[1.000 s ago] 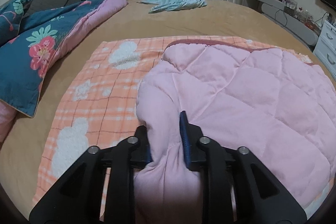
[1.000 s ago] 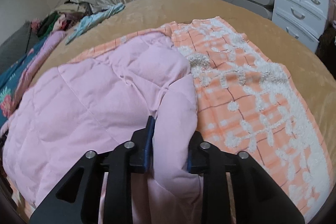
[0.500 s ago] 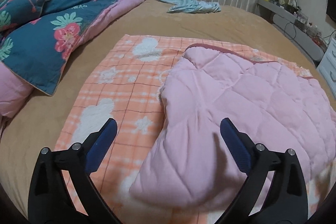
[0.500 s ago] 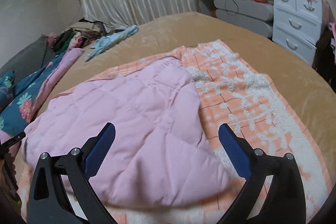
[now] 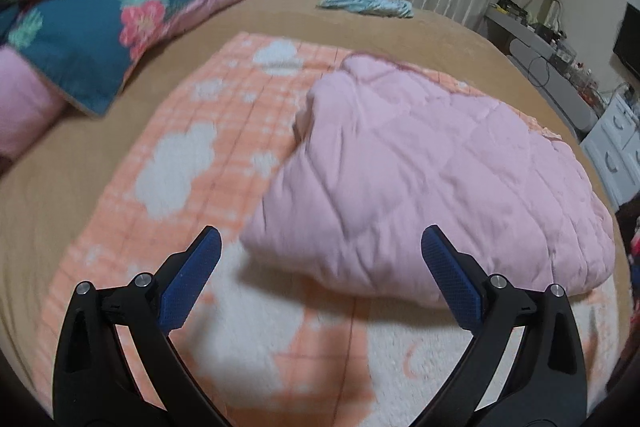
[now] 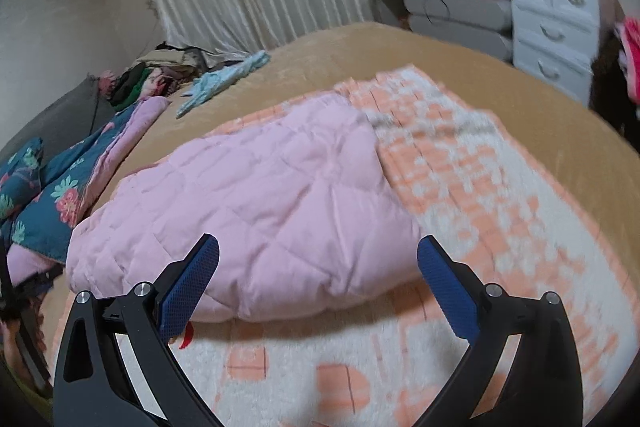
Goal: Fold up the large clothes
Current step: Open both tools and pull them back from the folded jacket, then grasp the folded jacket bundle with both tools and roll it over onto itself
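Both claws empty, jaws spread wide, nothing between the pads. Your left claw [image 5: 318,257] hangs over the orange-and-white checked blanket [image 5: 188,155] with the near left corner of the pink quilted garment [image 5: 420,179] just ahead of it, slightly toward the right pad. Your right claw [image 6: 318,259] sits over the garment's [image 6: 256,211] near edge, which runs straight across between its pads; the near right corner lies just inside the right pad. The garment is a folded, puffy slab lying on the blanket, which is spread on the tan bed [image 5: 52,211]. Its long axis runs across in front of you, from one claw to the other, so each claw has its own end and neither is clearly nearer. Judging by how it lies, one fold is done and the next would take the near edge away from you, or one end over the other. The key relation: the near edge is ahead of and below both claws, so you'd dip down and forward. The filling looks thick, so bite deep. Motion blur in both views, so the edges are soft.
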